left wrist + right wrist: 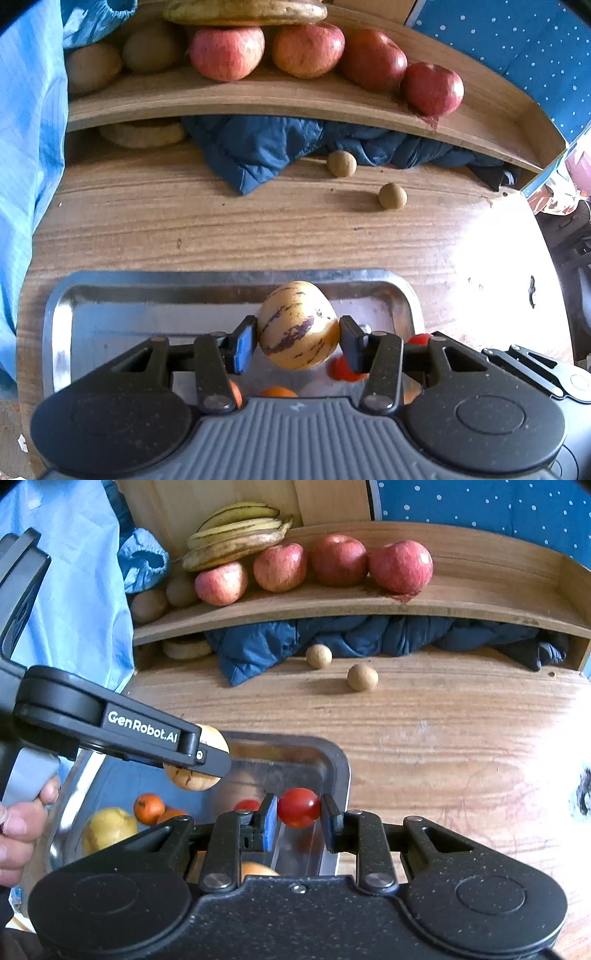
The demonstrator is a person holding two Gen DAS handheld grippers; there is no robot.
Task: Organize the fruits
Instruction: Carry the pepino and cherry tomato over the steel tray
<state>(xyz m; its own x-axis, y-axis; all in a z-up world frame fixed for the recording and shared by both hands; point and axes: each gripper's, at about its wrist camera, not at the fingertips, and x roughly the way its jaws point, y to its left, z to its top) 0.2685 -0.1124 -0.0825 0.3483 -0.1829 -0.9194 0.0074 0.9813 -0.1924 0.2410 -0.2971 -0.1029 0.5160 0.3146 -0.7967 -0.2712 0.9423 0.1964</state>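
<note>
My left gripper (298,338) is shut on a yellow pepino melon with purple streaks (298,326), held above a steel tray (59,325). The right wrist view shows that same left gripper (195,757) from the side with the melon (212,738) in it. My right gripper (298,812) is shut on a cherry tomato (298,808) over the tray's right end (341,771). In the tray lie another cherry tomato (246,805), small oranges (148,808) and a yellow fruit (107,829). Red apples (338,559), bananas (236,535) and kiwis (148,605) sit on the wooden shelf (332,609).
Two small brown round fruits (318,656) (362,677) lie on the wooden table (443,731) before a blue quilted cloth (258,646) stuffed under the shelf. A light blue garment (74,590) hangs at the left. A hand (18,827) grips the left tool's handle.
</note>
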